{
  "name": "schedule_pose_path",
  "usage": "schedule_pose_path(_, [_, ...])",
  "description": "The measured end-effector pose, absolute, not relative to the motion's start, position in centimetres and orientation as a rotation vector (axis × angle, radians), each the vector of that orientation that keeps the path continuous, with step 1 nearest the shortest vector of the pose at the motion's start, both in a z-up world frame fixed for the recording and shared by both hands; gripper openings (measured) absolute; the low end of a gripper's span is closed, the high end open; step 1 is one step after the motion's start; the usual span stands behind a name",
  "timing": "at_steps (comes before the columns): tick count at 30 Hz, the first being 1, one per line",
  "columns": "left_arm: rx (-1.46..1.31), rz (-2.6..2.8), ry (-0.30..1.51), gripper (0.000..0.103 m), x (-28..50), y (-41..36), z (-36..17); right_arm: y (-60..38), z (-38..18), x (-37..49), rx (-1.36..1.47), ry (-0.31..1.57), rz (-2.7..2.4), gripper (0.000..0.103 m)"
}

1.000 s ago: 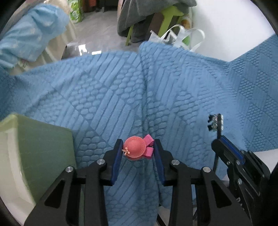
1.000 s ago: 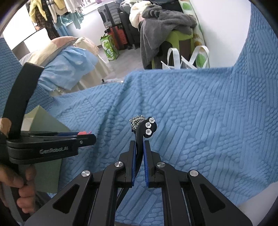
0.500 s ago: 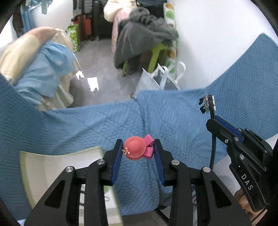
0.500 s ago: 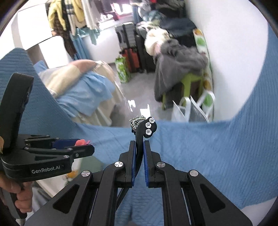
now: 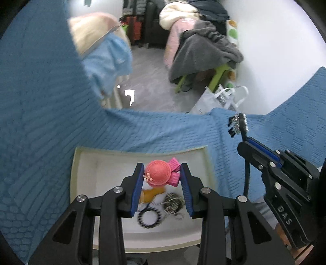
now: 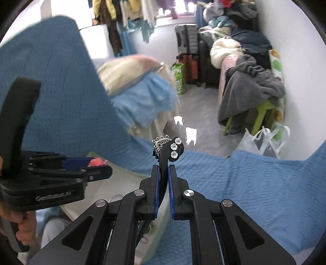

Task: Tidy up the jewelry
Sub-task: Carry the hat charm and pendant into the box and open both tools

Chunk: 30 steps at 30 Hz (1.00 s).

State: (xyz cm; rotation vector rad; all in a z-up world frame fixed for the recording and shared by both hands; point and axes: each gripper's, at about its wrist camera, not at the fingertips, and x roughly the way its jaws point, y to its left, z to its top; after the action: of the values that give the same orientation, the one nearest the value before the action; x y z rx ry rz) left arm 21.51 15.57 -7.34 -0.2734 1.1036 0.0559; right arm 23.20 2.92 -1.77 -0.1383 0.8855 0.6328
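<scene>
While both grippers pinch hair clips (image 5: 161,173), cluttered tray (image 5: 205,163) below, blue blanket (image 5: 51,122) around.

A lived-in bedroom at home: ahead of the grippers, suitcases (image 6: 186,51) line the far wall, clothes (image 6: 122,12) hang by the window, a grey blanket (image 5: 205,53) drapes a green stool (image 5: 221,74), and bedding (image 6: 138,81) is heaped left.

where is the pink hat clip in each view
Left wrist: the pink hat clip sits low at centre, clamped in the left gripper, above the tray.
Right wrist: only a sliver of it shows at mid left, at the tip of the left gripper seen side-on.
Shared landmark: the green stool under grey clothes by the white wall.
</scene>
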Motion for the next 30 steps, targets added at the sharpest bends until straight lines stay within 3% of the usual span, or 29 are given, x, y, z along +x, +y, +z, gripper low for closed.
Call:
schedule_pose_path(11, [-0.312,0.082,1.166,0.037,18.8,18.3,-14.1,6.7,-8.4,21.6,-0.218,0.930,0.595,0.006])
schedule_pose_path(21, [-0.298,0.061,1.194,0.038,18.1,17.7,-16.3,6.7,-9.7,20.3,-0.251,0.915,0.589,0.009])
schedule_pose_path(24, [-0.305,0.045,1.213,0.045,17.8,17.6,-16.4,6.4,-10.0,20.5,-0.224,0.946,0.611,0.011])
schedule_pose_path(27, [-0.292,0.057,1.188,0.070,17.3,17.4,-15.6,6.1,-9.9,20.6,-0.196,0.966,0.620,0.034])
schedule_pose_path(30, [-0.288,0.054,1.145,0.071,16.7,17.5,-13.7,6.0,-8.7,20.2,-0.198,0.951,0.642,0.036])
